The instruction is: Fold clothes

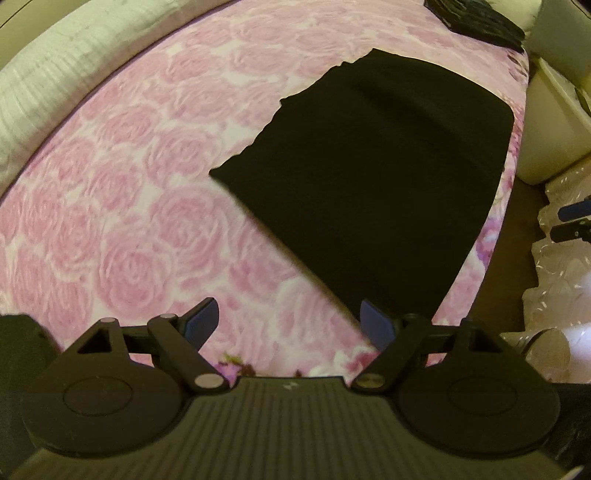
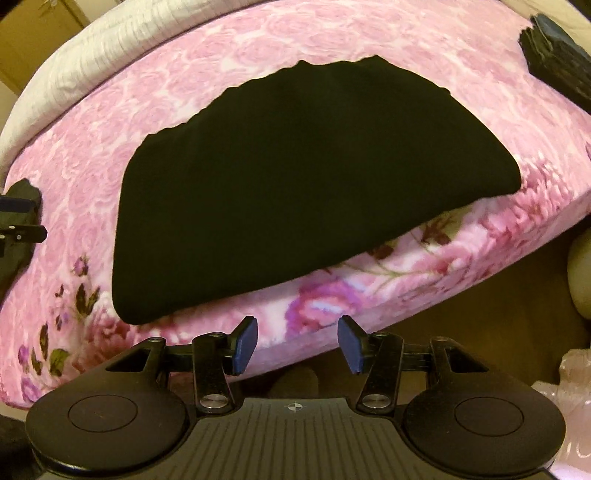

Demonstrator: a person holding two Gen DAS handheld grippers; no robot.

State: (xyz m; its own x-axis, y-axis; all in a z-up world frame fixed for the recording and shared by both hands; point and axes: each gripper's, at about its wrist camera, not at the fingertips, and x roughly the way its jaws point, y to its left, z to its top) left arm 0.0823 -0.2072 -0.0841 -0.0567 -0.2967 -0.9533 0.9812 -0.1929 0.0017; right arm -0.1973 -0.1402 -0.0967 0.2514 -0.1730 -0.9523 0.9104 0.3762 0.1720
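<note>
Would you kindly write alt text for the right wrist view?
A folded black garment lies on a pink rose-patterned blanket, reaching the bed's near edge. The right hand-held gripper hovers open and empty below it; a dark folded stack sits at upper right.

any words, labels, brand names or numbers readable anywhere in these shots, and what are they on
No readable text in either view.
Left gripper body: a small pale mark, too small and blurred to read.
Right gripper body: a small crosshair symbol, no letters or numbers.
Black garment, pink rose-print blanket and dark folded stack: no label or print showing.
</note>
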